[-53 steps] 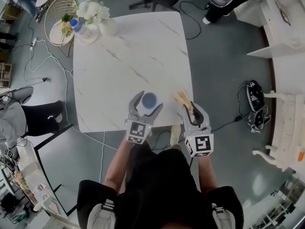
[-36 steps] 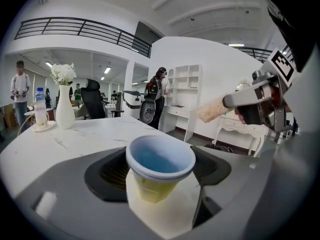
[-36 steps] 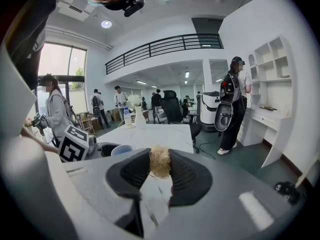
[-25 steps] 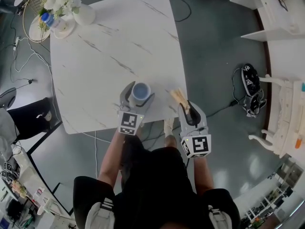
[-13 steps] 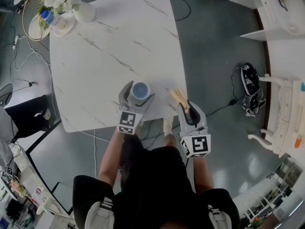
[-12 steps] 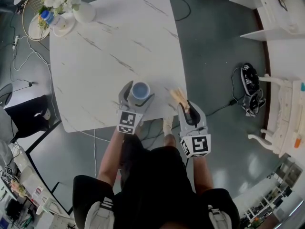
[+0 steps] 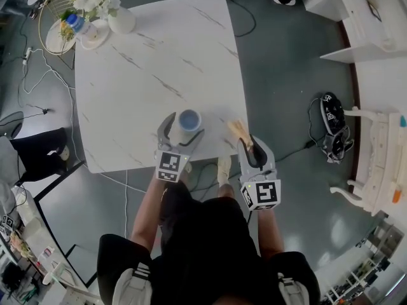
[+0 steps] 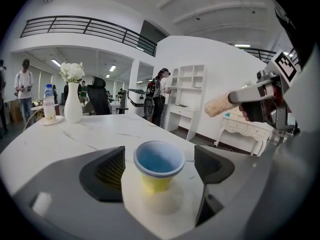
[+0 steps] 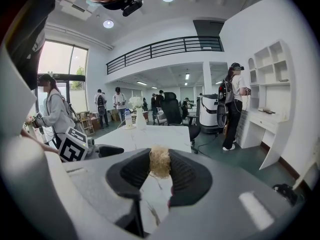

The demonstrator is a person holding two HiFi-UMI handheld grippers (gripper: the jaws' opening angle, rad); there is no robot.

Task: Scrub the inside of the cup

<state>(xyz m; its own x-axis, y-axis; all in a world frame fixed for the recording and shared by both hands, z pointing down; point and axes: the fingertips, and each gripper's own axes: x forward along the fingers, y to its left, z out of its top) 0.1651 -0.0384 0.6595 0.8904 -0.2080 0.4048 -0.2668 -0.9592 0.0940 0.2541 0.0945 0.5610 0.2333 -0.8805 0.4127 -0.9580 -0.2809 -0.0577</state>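
At table [image 7: 137, 81] front edge: cup [image 7: 189, 119] between L gripper [image 7: 183, 129] jaws, just opened, untouched; R gripper [image 7: 250, 150] clamps brush [image 7: 238, 129] by corner.

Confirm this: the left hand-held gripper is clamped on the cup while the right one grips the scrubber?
Not clamped. The left gripper view shows the left hand-held gripper open, its jaws having just been opening, with the cup standing free between them. The right hand-held gripper does grip the scrubber.

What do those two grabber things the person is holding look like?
The left hand-held gripper and right hand-held gripper are grey, with curved jaws, black ribbed pads and a white cube printed with black squares. The person wears a black top.
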